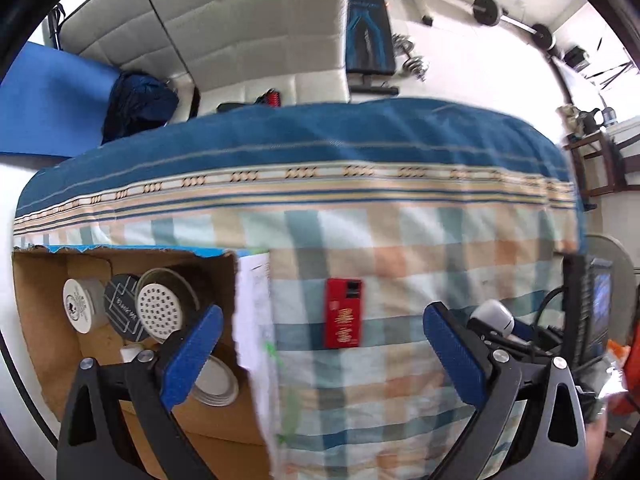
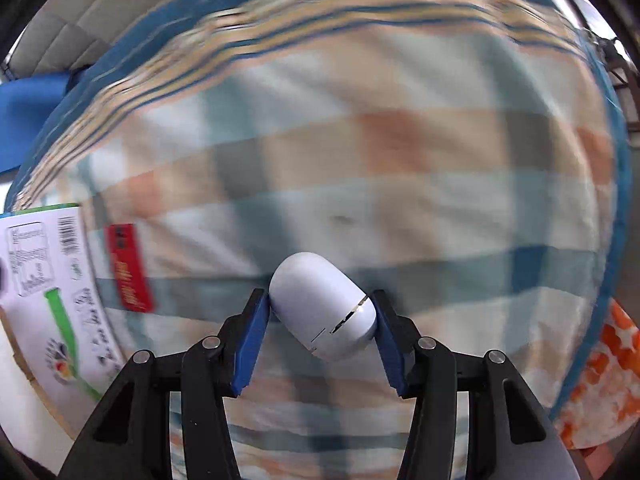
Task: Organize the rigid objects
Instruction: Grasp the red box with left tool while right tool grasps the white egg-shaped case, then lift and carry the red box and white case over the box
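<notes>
My right gripper (image 2: 320, 320) is shut on a white oval case (image 2: 322, 306), held above the checked bedsheet (image 2: 400, 160). The case also shows in the left wrist view (image 1: 494, 316), at the right, with the right gripper under it. A flat red box (image 1: 343, 312) lies on the sheet; it also shows in the right wrist view (image 2: 130, 268), to the left of the case. My left gripper (image 1: 320, 344) is open and empty, in front of the red box. A cardboard box (image 1: 48, 320) at the left holds several round lids and a perforated white disc (image 1: 158, 312).
The cardboard box's printed white flap (image 1: 256, 320) stands between the box and the red box; it also shows in the right wrist view (image 2: 48, 292). A grey sofa (image 1: 240, 28) and dumbbells (image 1: 412, 56) lie beyond the bed. An orange cloth (image 2: 600, 380) lies at the right.
</notes>
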Tool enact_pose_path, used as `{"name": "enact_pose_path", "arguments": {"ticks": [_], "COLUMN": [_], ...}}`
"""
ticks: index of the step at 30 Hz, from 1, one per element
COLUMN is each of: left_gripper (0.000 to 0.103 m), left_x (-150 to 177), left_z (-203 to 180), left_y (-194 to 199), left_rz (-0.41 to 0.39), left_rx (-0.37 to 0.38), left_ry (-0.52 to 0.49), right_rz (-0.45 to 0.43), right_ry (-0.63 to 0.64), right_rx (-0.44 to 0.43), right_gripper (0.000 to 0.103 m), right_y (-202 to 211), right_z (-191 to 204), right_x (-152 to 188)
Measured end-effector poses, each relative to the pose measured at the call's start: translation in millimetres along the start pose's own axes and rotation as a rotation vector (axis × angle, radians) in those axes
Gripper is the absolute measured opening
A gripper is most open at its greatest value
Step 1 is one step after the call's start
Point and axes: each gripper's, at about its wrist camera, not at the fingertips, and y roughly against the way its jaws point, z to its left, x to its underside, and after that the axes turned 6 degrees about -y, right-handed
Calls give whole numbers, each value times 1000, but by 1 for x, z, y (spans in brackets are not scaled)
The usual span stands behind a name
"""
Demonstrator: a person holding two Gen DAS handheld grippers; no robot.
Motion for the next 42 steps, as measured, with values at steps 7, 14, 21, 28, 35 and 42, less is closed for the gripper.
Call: {"name": "enact_pose_path", "arguments": {"ticks": [7, 14, 21, 28, 35, 42], "left_gripper": [103, 103, 102, 83, 34, 34], "left_x": [-12, -8, -7, -3, 8, 42], "left_z": [-47, -58, -60, -63, -93, -135], "left_y": [-8, -69, -121, -136, -123, -119], "left_rz": [-7, 118, 237, 234, 243, 232], "left_rx": [37, 78, -101, -109, 5, 74], "left_ry": [-74, -80, -129, -155, -197, -270], "right_rz": [-6, -27, -21, -23, -16, -12], "right_ry": [-116, -148, -173, -169, -163, -148], "right_rx": [25, 10, -63, -82, -90, -119], "right_gripper": [54, 54, 54, 54, 54, 55], "right_y": [-1, 3, -1, -18, -26, -27], "right_z": [-85, -121, -153, -165, -152, -152], "right_x": [27, 45, 49, 72, 75, 74]}}
